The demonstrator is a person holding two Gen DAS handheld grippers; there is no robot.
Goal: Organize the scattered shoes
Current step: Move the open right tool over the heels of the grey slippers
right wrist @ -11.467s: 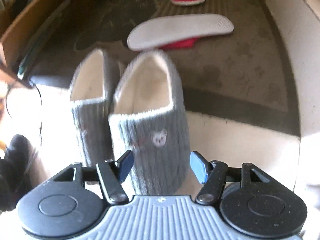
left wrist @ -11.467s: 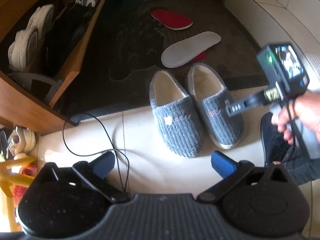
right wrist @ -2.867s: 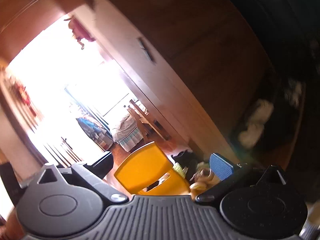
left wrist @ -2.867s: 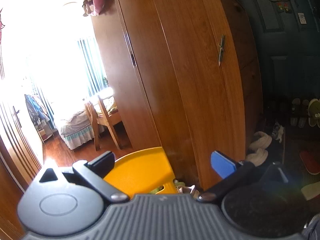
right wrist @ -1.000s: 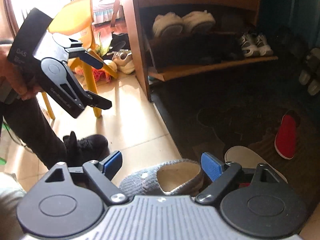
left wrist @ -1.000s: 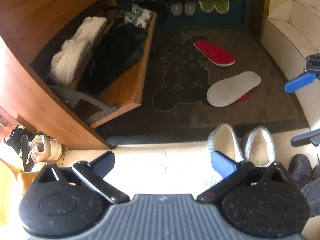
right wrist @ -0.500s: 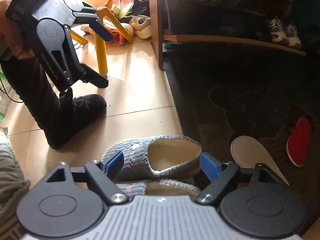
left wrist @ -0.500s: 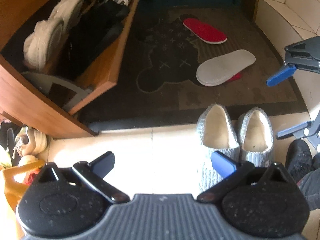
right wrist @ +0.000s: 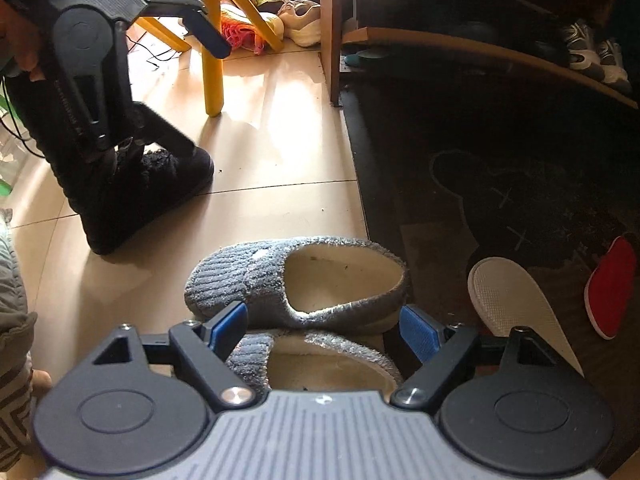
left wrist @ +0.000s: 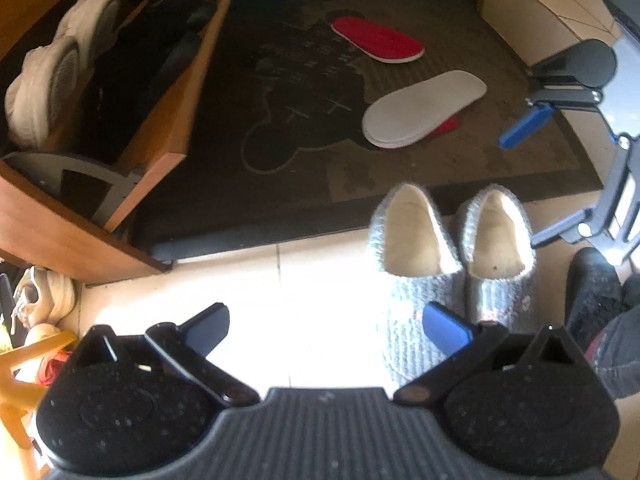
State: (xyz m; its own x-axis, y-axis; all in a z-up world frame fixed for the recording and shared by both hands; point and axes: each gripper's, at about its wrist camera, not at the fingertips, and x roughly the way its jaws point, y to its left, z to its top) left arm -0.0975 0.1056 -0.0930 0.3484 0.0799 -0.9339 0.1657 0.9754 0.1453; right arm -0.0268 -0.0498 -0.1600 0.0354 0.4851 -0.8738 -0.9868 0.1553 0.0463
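Blue pads tip the fingers of the right gripper, which stand wide apart with nothing pressed between them; in the right wrist view the two pads sit low over the pair of grey knit slippers, one pad near the toe end and one near the heel end of the nearer slipper, apart from the fabric as far as can be told. Both slippers lie side by side, touching, on the pale tiled floor, heels at the edge of the dark doormat. Left gripper: fingers also spread wide, holding nothing; bare sunlit tile lies between them, and the right-hand blue pad overlaps the toe of the left slipper of the pair in the left wrist view, contact not determinable. The slippers therefore sit to the right of the left gripper's gap, not inside it. Further out on the mat: a white-soled slipper lying sole up with a red edge showing beneath it, and beyond it a red slipper, the two well apart. Left of the mat, a wooden shoe cabinet stands open, holding white sneakers and dark shoes. A yellow chair stands on the tile beyond the person's black shoe, with loose shoes scattered behind it.
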